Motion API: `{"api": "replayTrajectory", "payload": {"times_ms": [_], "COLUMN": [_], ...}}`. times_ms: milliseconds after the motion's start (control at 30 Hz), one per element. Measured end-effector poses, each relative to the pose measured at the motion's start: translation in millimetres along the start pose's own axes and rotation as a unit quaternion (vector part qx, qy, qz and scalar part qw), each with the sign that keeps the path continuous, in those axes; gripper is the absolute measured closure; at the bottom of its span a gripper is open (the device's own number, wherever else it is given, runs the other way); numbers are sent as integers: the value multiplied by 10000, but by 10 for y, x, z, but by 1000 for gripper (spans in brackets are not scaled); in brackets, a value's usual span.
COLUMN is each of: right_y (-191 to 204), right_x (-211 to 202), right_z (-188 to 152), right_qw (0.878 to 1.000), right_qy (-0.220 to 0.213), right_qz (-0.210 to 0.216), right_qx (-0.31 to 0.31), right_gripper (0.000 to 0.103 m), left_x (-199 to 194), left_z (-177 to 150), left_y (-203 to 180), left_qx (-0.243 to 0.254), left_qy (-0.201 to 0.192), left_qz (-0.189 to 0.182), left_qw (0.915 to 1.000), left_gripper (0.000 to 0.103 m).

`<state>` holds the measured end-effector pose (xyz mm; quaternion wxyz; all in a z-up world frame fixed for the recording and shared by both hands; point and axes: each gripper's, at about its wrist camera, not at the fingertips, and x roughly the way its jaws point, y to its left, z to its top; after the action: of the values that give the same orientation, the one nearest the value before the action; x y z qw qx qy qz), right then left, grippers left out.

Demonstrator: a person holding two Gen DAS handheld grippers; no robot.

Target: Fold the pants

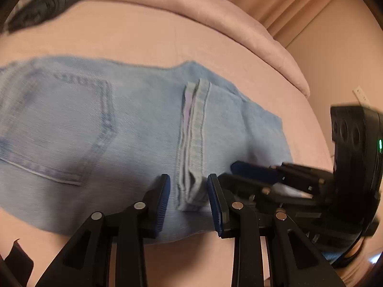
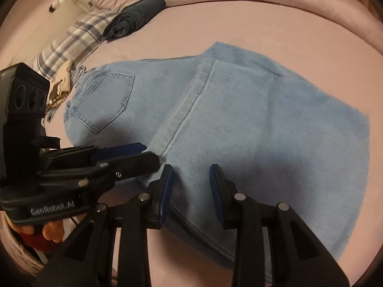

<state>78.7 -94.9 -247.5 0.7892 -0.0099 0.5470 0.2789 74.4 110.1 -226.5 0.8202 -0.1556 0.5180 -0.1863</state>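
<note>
Light blue jeans (image 1: pixel 134 129) lie folded on a pink bed sheet (image 1: pixel 119 38), back pocket (image 2: pixel 105 100) up, with a leg folded back over them. In the left wrist view my left gripper (image 1: pixel 189 191) straddles the leg's hem (image 1: pixel 191 186) at the near edge. Its pads stand apart on either side of the hem without pressing it. My right gripper (image 2: pixel 191 186) hovers open over the folded leg (image 2: pixel 263 131), only denim showing in its gap. Seen from the left wrist, the right gripper (image 1: pixel 228 171) lies low on the denim just right of the left one. The left gripper (image 2: pixel 150 154) sits at the hem's corner.
A dark folded garment (image 2: pixel 136 16) and a plaid pillow (image 2: pixel 71 43) lie at the far left of the bed. A pink blanket (image 1: pixel 191 7) is bunched along the far edge. A person's hand (image 2: pixel 52 234) holds the left gripper. A wall with an outlet (image 1: pixel 359 95) stands at the right.
</note>
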Motion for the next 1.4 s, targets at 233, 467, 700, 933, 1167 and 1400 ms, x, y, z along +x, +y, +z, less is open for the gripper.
{"api": "replayTrajectory", "payload": {"times_ms": [233,467,700,933,1167,1400], "right_y": [145,322,570,611,683,701], "right_x": [-15,431,443,216,187,223], "right_z": [340,440,453,503,403,377], "right_qw": [9997,9988,9924,9974,9983,9990], "right_qy": [-246,-53,-37,-276,-333,-237], "right_qz": [-67,-369,-775,-307,-146,-91], "right_qx": [-32,-318,-956,-598,-447,-380], "right_gripper": [68,59,38,41,41,41], "left_x": [-329,-470,-593,-1095,-1205,-883], "left_z": [-4,-18,-17,-112,-342,-408], "left_y": [66,248,400,923,1594,1877], "left_qx": [81,-105,-391,-1245,-2375,-3042], "left_qy": [-509,-707,-867,-1715,-2049,-1761], "left_qz": [335,468,301,-253,-312,-743], "left_qw": [9981,9963,9950,9769,9490,9332], "left_gripper": [63,62,59,32,30,30]}}
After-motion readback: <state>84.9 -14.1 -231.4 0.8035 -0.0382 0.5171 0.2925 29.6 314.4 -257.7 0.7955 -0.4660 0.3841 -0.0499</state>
